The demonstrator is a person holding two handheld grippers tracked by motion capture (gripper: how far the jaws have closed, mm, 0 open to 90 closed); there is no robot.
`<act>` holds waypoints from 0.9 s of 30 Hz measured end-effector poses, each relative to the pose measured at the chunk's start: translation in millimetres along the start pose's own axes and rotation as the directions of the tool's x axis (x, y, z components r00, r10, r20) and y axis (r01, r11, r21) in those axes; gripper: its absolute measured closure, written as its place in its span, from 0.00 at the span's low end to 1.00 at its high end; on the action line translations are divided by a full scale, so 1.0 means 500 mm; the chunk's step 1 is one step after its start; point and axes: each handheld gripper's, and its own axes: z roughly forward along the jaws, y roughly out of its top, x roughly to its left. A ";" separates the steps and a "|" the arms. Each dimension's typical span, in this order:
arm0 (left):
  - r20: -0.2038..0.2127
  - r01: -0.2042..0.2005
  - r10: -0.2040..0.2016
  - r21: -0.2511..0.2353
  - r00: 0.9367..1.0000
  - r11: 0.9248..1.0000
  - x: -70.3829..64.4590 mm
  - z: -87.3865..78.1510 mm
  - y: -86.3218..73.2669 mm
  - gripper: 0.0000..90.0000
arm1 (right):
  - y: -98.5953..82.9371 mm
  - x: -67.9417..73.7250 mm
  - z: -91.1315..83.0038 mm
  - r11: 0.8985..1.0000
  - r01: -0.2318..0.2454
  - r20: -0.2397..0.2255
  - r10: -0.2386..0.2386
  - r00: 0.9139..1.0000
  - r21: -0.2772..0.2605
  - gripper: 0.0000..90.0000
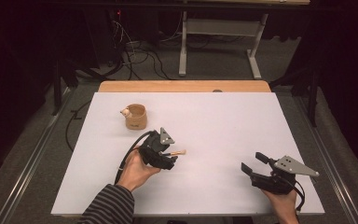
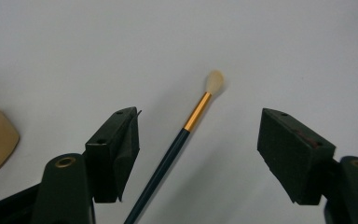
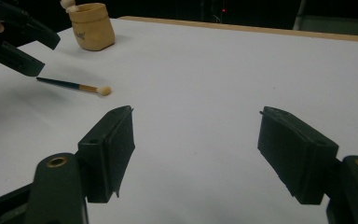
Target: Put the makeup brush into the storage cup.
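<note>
On the white counter (image 1: 223, 130), just in front of and to the right of the wooden cup (image 1: 135, 116), a dark-handled brush (image 2: 177, 144) with a gold ferrule and a pale tuft is lying flat, and the left gripper (image 1: 167, 156) is hovering right over its handle. In the left gripper view the jaws are standing wide apart with the handle running up between them, nearer one pad than the other, and neither pad is touching it, so the step in hand looks like the approach for a pick-up of the brush. The next move, as I judge it, is calling for the gripper to come down until the pads are straddling the thin handle, centre on it, and then close; a handle this slim lying flat on the counter may roll or slip out if the pads are meeting it off-centre. The cup, already holding another pale-tipped piece (image 1: 125, 112) at its rim, is standing behind the brush and is the likely place to drop it. The right gripper (image 1: 254, 164) is waiting well to the right of the cup, near the counter's front edge, jaws also spread and holding nothing. Nothing is lying between the brush and the cup.
</note>
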 end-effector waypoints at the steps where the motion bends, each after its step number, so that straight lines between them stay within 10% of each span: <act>1: 0.000 -0.001 0.001 0.008 1.000 1.000 0.001 0.003 0.001 0.34 | 0.000 0.000 0.000 1.000 -0.002 0.002 0.002 1.000 0.000 0.32; 27: -0.004 -0.036 0.037 0.199 0.999 0.979 0.021 0.071 0.018 0.45 | 0.001 0.002 0.000 1.000 0.004 -0.006 -0.004 1.000 0.002 0.32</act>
